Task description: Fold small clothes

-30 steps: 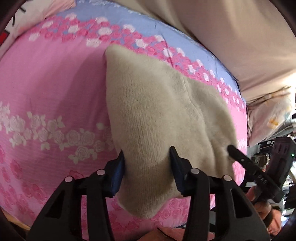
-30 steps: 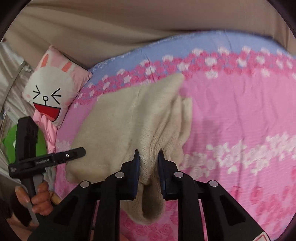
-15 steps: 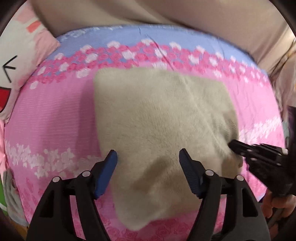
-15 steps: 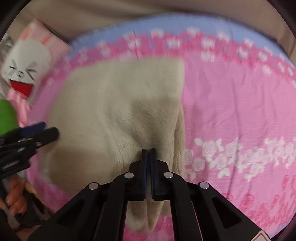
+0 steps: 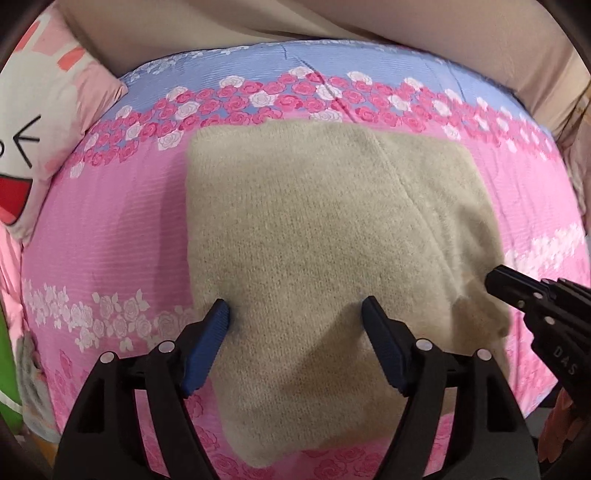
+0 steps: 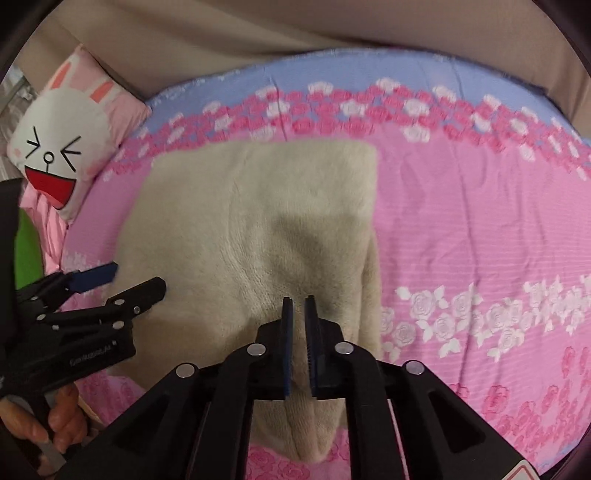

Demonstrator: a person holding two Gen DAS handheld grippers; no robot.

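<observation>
A beige knitted garment [image 5: 314, 221] lies folded on the pink floral bedspread [image 5: 103, 221], with a seam running down its right part. My left gripper [image 5: 295, 306] hovers over its near left part, jaws wide and still opening, the pads not pressing the cloth. In the right wrist view the same garment [image 6: 251, 229] lies flat, its narrow near end hanging toward the bed's front edge. My right gripper [image 6: 298, 301] stands above that end with a narrow gap, jaws opening, nothing pinched between them. The left gripper [image 6: 135, 278] shows at the garment's left edge.
A pink rabbit cushion [image 6: 62, 147] rests at the bed's far left corner. Beige fabric [image 5: 295, 18] rises behind the bed's blue border. Something green [image 6: 26, 251] sits off the left side. A hand [image 6: 59, 417] grips the left tool's handle. The bedspread [image 6: 480, 221] spreads wide to the right.
Both grippers have let go of the garment's near edge, which now lies flat. The left jaws spread wide. The right jaws shut, then parted slightly.
</observation>
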